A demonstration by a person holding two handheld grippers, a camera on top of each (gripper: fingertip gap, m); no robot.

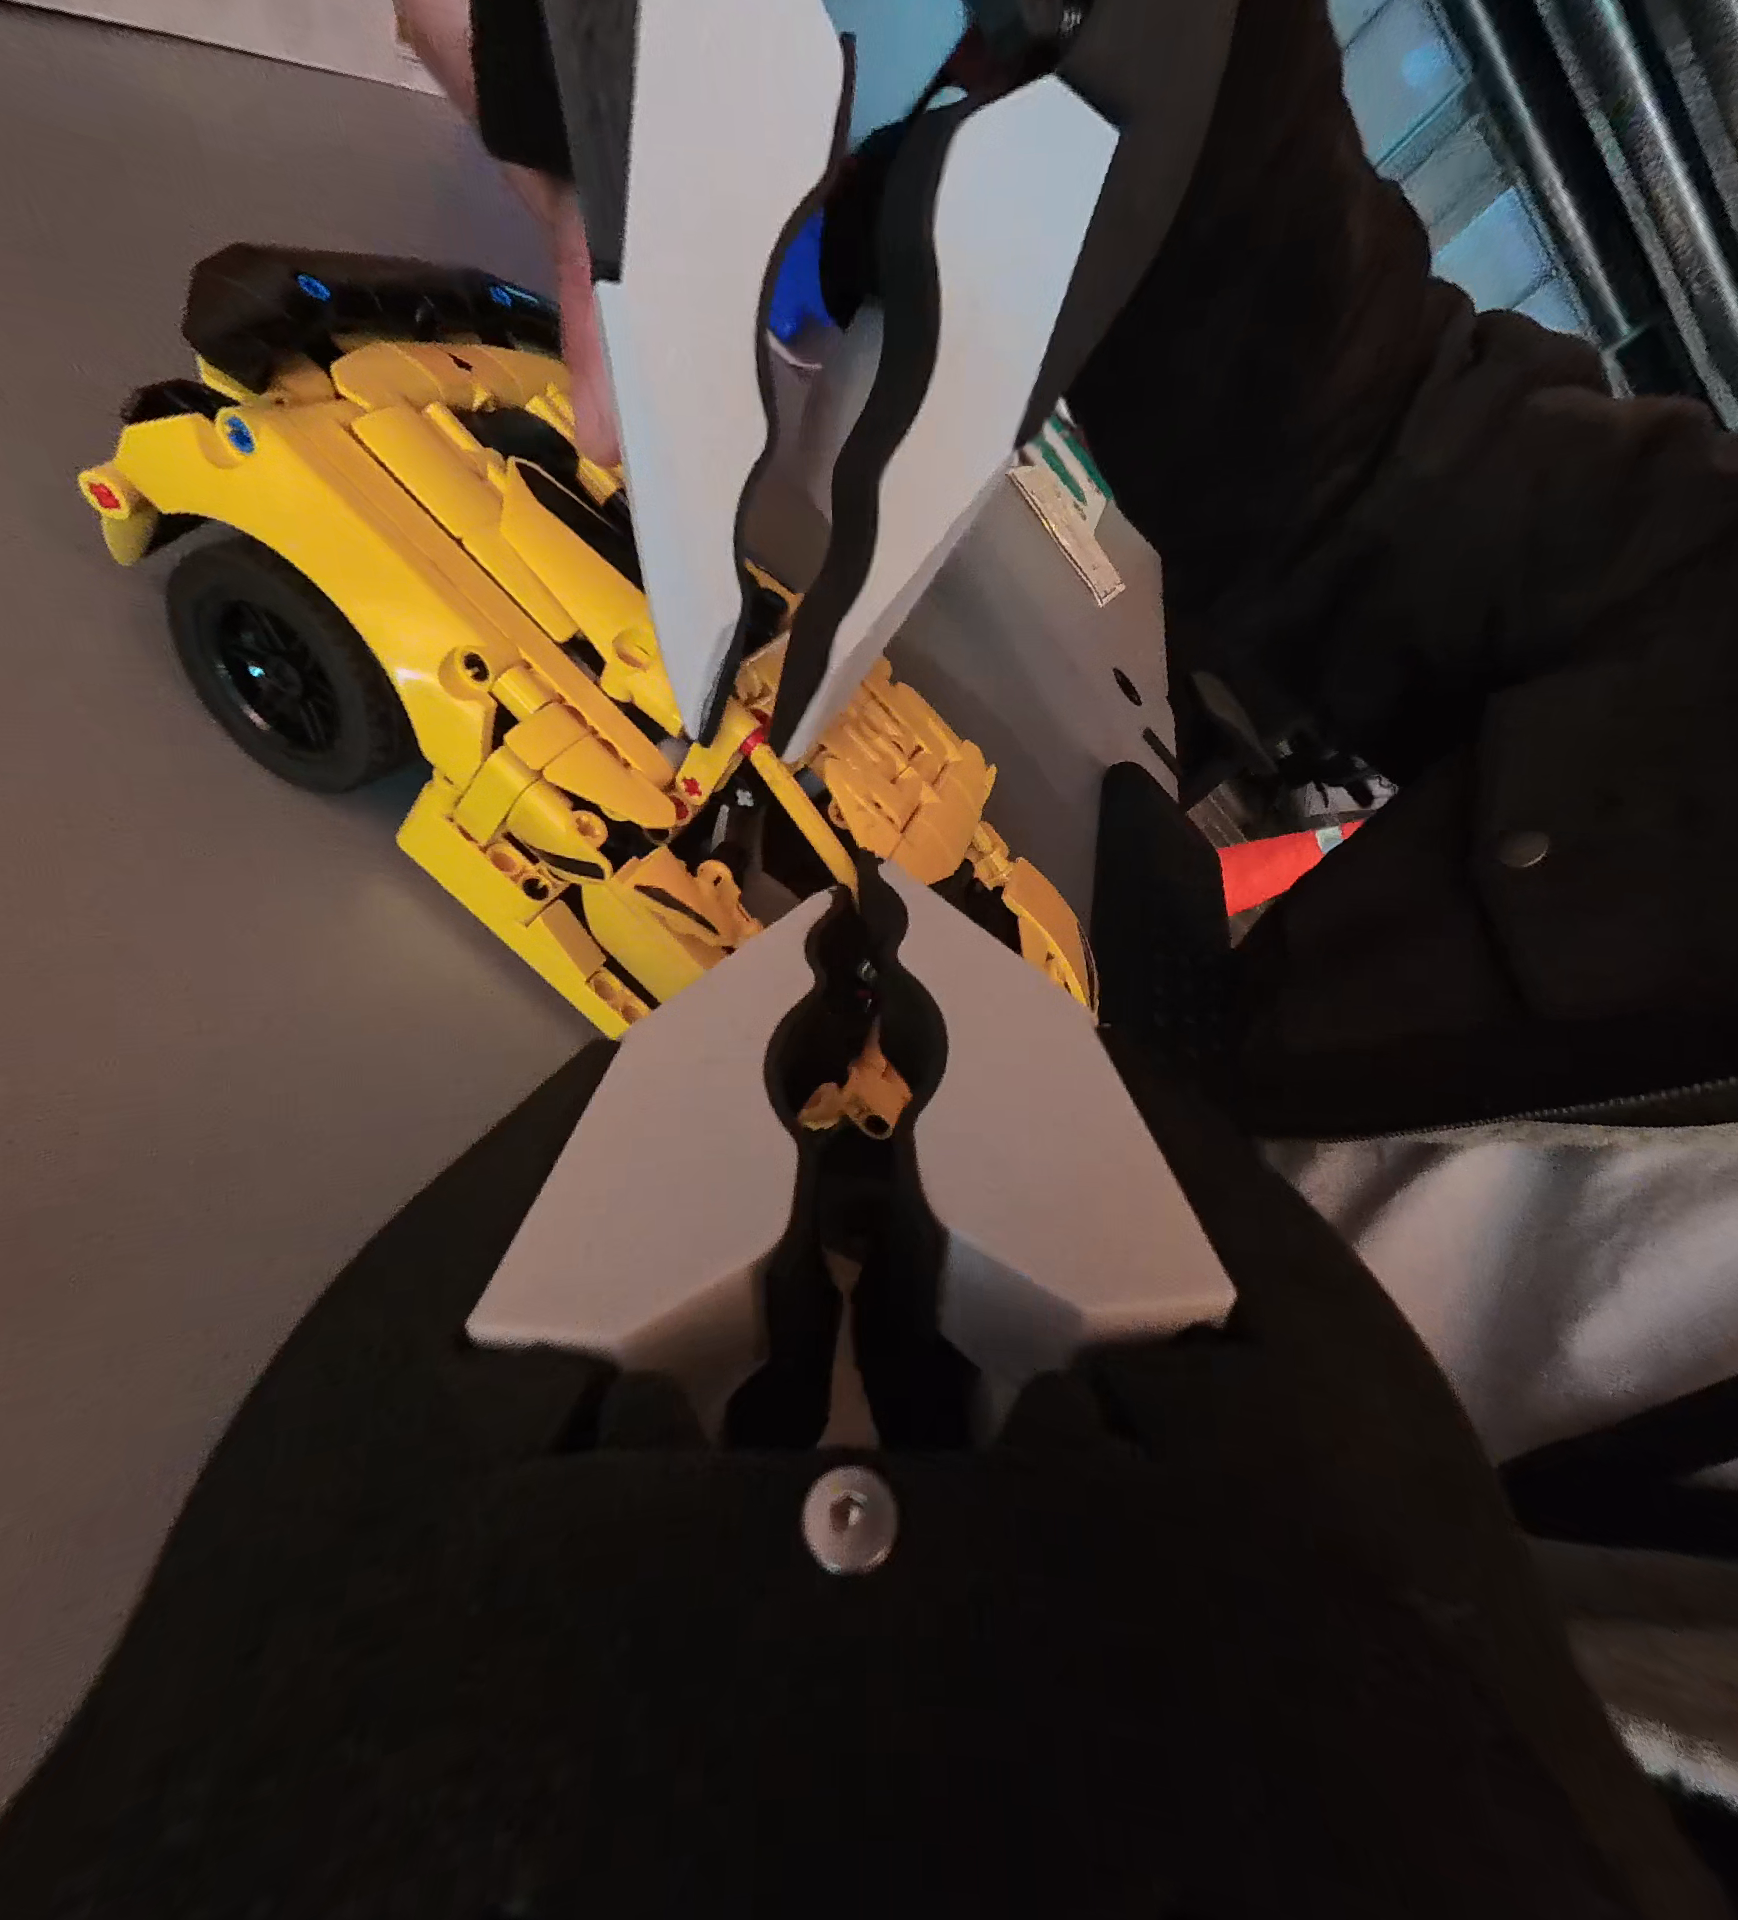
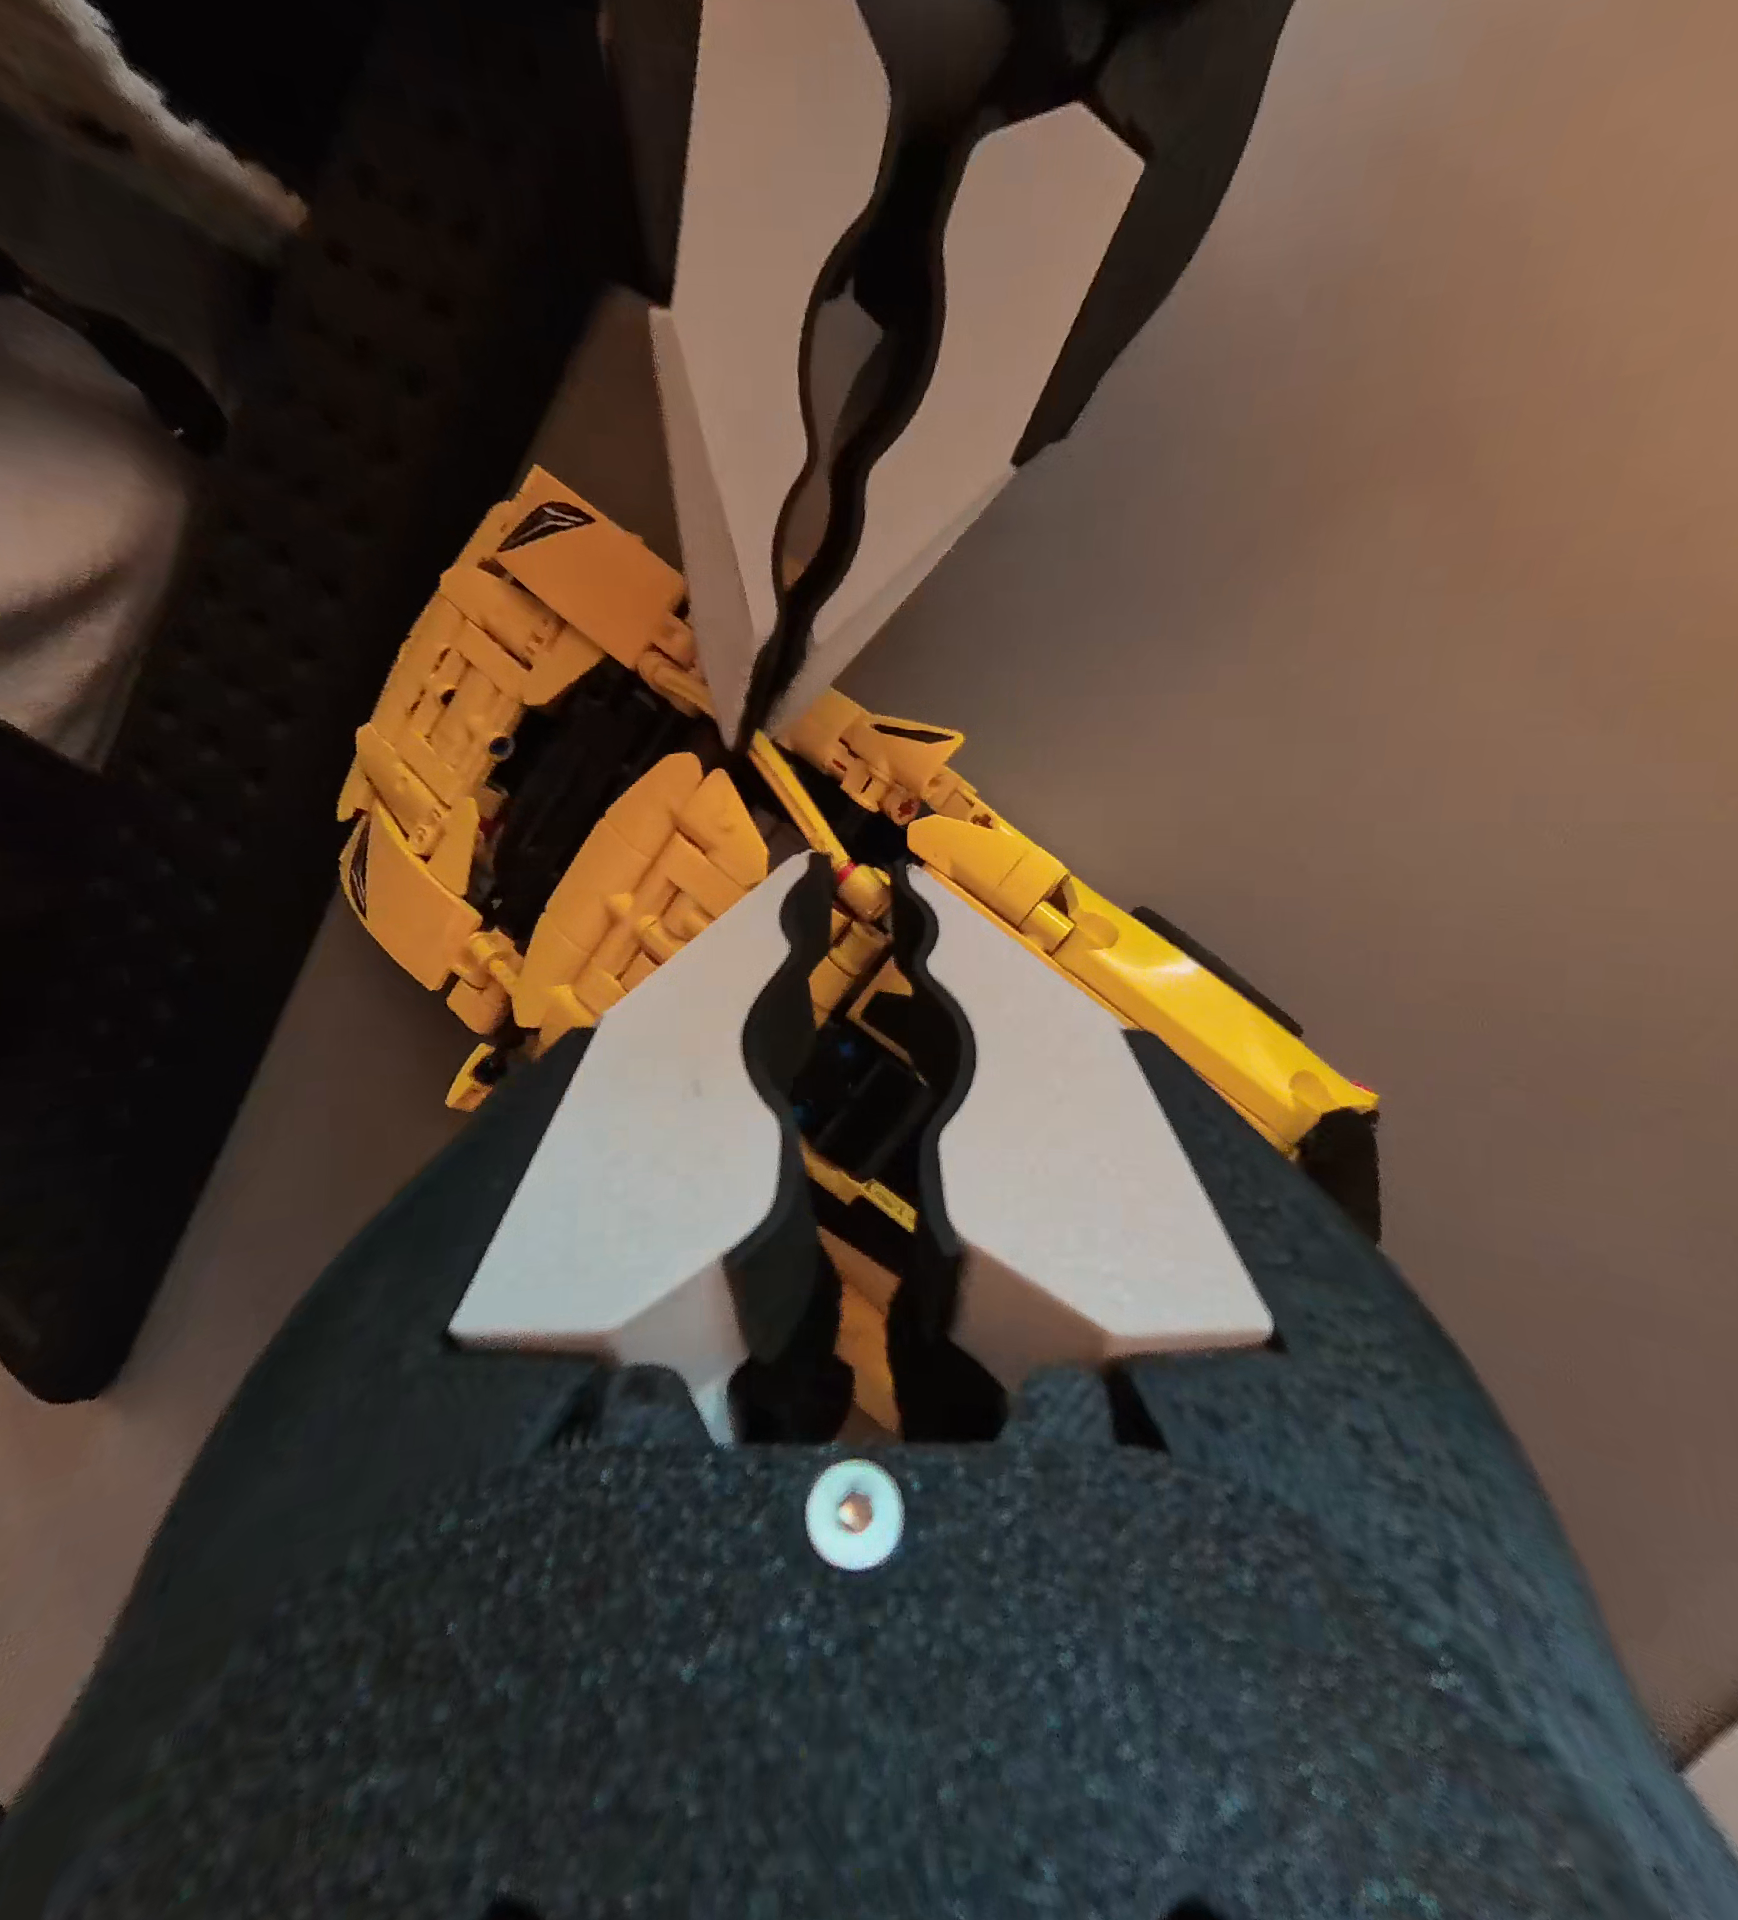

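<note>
Both hand-held grippers pinch yellow rod (image 1: 803, 805) (toy car's (image 1: 408, 582)).

Both tongs share one build: the left tongs (image 1: 860, 883) and right tongs (image 2: 849, 873) have pale wedge fingers edged with wavy black pads, textured black bodies and one silver screw each. The person wears a black jacket sleeve (image 1: 1467, 520).

Left claw (image 1: 860, 883) nipping yellow rod (image 1: 800, 805) w/ right claw (image 1: 740, 727), over toy car (image 1: 377, 540)
</note>
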